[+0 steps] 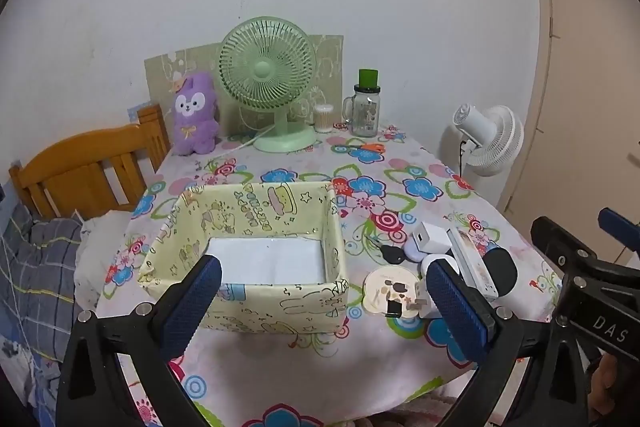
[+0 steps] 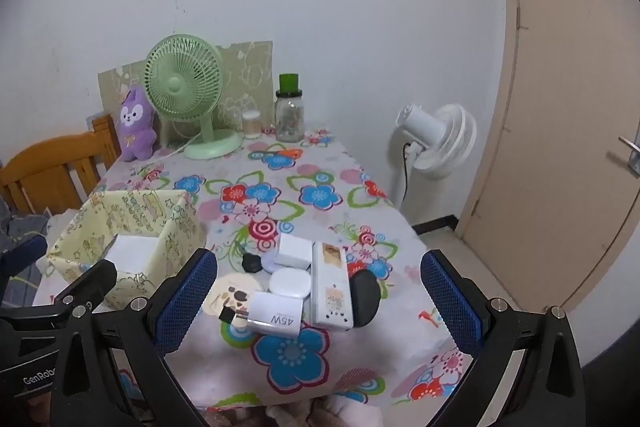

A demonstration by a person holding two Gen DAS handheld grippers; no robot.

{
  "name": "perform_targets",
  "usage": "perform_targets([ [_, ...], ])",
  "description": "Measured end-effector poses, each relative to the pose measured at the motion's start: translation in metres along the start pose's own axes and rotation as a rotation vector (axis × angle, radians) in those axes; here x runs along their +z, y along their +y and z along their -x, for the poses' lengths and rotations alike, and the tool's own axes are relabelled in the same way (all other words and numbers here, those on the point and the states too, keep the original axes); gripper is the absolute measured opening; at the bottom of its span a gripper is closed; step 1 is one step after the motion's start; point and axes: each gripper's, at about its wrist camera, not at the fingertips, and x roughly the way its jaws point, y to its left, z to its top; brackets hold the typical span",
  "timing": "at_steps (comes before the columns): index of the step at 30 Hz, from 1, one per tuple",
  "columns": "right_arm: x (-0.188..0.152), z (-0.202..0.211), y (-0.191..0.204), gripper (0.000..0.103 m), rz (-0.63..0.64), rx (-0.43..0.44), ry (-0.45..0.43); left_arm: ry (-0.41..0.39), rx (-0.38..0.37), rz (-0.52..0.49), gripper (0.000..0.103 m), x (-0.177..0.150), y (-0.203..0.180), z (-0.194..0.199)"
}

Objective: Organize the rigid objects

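Left wrist view: left hand-held gripper (image 1: 320, 303) is spread wide w/ nothing between the pads, hovering above the near wall of the yellow box (image 1: 244, 255). The box sits on the floral surface (image 1: 304, 367), open top, only a white liner at the bottom, so plenty of room. Clutter pile is just right of the box: round cream disc (image 1: 388, 291), white cube charger (image 1: 432, 238), long white case (image 1: 474, 267), black oval item (image 1: 500, 267), small black key fob (image 1: 392, 254). The other hand-held gripper's black frame shows at the right edge. Best job for this side, I'd say: steady the box rim or stay clear of the opening, since the pile lies nearer the right tool.

Right wrist view: right hand-held gripper (image 2: 318, 301) is also fully spread & empty, aimed straight at the pile. The 45W charger (image 2: 276, 313) is nearest, lying flat, touching the round white case (image 2: 290, 283) behind it & overlapping the disc's edge. Probably first pick: the 45W charger. Approach from above, pads across its flat sides, not over the prongs, & lift straight up so neighbours don't get dragged. The long white case touches the black oval item, so take those later, one at a time. Then carry left & lower into the box before letting go; hard bits dropped from height may bounce out.
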Motion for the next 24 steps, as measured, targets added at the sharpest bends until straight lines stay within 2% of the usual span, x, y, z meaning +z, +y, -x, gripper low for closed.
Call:
perform_targets([
  [8,0.004,0.008,-0.001,0.103,0.009,-0.006,-0.055,-0.032,0.01,0.002,0.103,-0.001,-0.001,0.004],
  [24,-0.001,0.011,-0.002,0.103,0.004,-0.011,-0.07,-0.036,0.022,-0.006,0.103,-0.004,-0.005,0.005],
])
